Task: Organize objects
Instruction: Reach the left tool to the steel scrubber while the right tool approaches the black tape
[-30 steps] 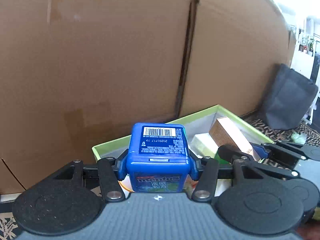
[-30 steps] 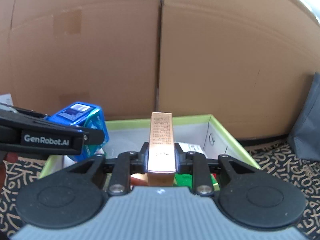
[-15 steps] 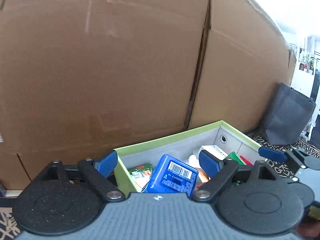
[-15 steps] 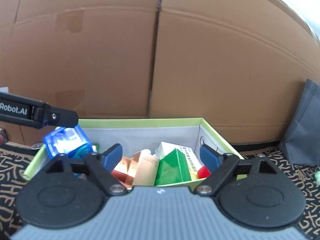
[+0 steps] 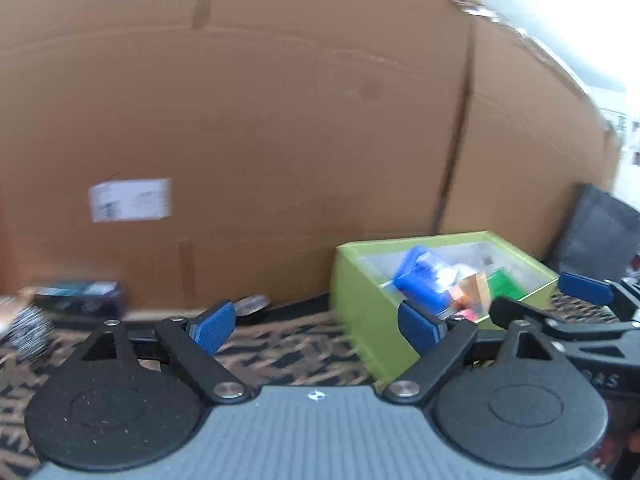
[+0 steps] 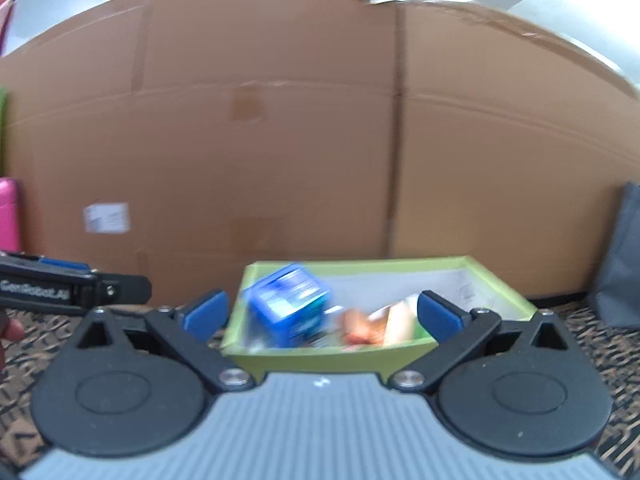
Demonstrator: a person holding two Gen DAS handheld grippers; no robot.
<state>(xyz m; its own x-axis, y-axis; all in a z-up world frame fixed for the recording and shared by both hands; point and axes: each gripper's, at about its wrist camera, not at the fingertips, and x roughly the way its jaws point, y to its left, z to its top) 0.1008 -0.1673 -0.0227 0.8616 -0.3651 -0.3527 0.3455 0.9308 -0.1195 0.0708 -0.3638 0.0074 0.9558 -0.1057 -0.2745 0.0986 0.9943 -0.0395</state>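
The lime-green box (image 5: 368, 300) stands against the cardboard wall, right of centre in the left wrist view. In it lie the blue Mentos tub (image 5: 420, 280), a copper-coloured carton (image 5: 474, 294) and a green carton (image 5: 506, 286). My left gripper (image 5: 316, 328) is open and empty, back from the box and to its left. My right gripper (image 6: 322, 314) faces the box (image 6: 328, 354) head-on with its jaws opening and nothing between them; the tub (image 6: 288, 304) rests tilted inside at the left, and a blurred orange carton (image 6: 356, 330) lies beside it. The left gripper's finger (image 6: 76, 284) shows at the left edge.
A tall cardboard wall (image 5: 280, 140) with a white label (image 5: 130, 200) closes off the back. A dark bag (image 6: 624, 260) leans at the right. On the patterned mat (image 5: 280, 344) to the left lie a dark flat box (image 5: 76, 292) and a metallic round object (image 5: 28, 332). A pink object (image 6: 8, 216) stands at far left.
Both grippers opened and let go: the Mentos tub and the copper carton now lie in the green box. Both grippers have pulled back, and the left one has swung to the left.
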